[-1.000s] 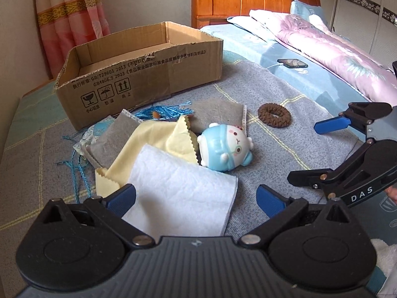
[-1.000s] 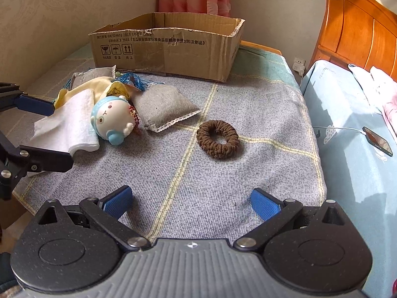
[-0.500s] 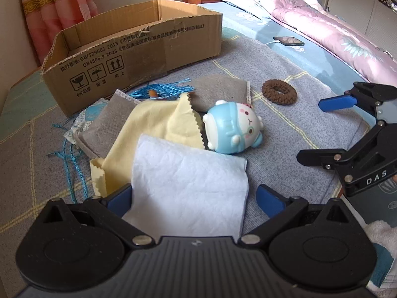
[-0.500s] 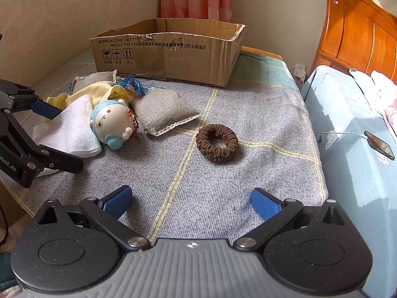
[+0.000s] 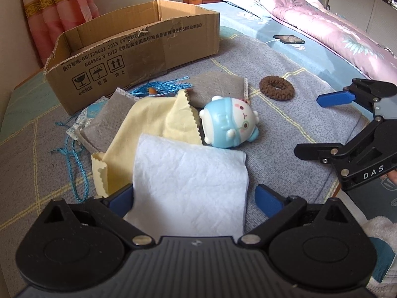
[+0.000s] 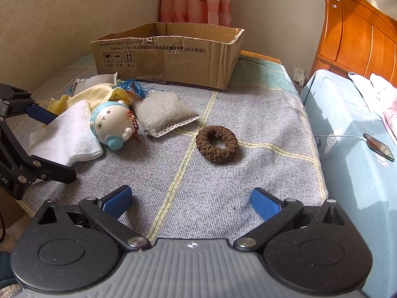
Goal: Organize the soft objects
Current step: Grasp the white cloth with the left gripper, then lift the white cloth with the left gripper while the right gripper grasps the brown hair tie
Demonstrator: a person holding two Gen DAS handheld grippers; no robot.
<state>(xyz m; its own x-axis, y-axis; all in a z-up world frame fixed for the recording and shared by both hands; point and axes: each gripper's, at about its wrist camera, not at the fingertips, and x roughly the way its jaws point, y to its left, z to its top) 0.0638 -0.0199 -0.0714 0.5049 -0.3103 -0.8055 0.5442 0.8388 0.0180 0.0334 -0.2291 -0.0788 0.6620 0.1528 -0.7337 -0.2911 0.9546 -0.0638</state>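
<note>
While both grippers stand spread and hold nothing, the box sits far left on the blanket, its inside hidden. Left gripper straddles the white cloth, which overlaps a yellow cloth. Toy touches the white cloth; scrunchie lies apart, ahead of the right gripper.

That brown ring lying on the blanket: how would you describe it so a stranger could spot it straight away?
Start at the big open cardboard box at the back of the grey blanket. In front of it, to the right of the grey lace-edged pouch and the round blue-and-white toy, lies the brown hair scrunchie. It lies alone, touching nothing, and it is the only ring there.
</note>
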